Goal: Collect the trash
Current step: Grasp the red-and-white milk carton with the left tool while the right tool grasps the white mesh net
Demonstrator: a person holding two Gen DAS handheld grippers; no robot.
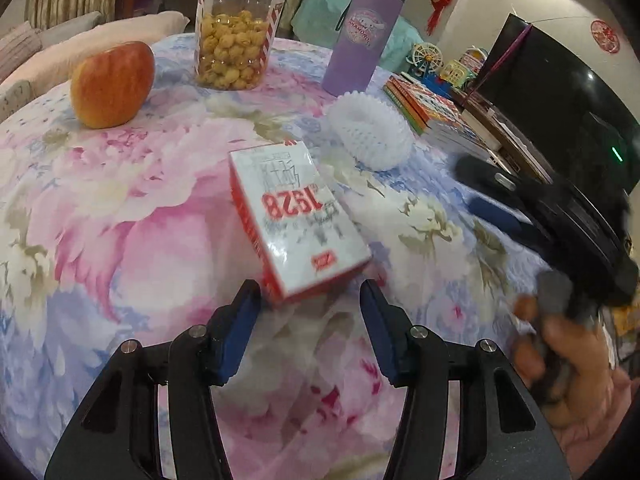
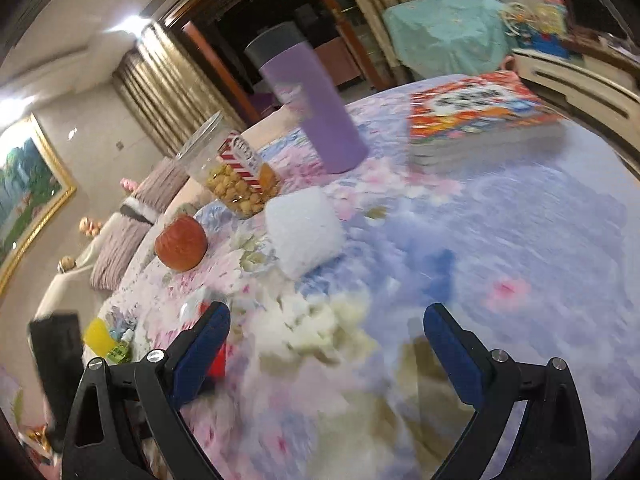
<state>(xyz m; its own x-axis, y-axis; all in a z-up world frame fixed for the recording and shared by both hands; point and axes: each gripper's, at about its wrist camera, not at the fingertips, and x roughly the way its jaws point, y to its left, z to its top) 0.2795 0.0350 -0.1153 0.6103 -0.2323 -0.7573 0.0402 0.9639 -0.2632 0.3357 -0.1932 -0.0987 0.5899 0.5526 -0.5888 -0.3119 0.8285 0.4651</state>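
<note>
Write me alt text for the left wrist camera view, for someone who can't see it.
The open left gripper hovers just short of a red and white box lying on a floral tablecloth. Beyond it sit a white foam net, an apple, a snack jar, a purple cup and stacked books. The right gripper enters, blurred, from the right.

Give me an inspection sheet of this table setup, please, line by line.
Surface: round table, floral cloth.
Job's things: red and white carton lying flat; white foam fruit net behind it.
Clutter: apple, snack jar, purple tumbler, stacked books.
Grippers: left gripper open, carton's near end between its fingers; right gripper open, empty, view blurred.
Cables: nothing seen.
Surroundings: curtains, cushions, dark screen.
</note>
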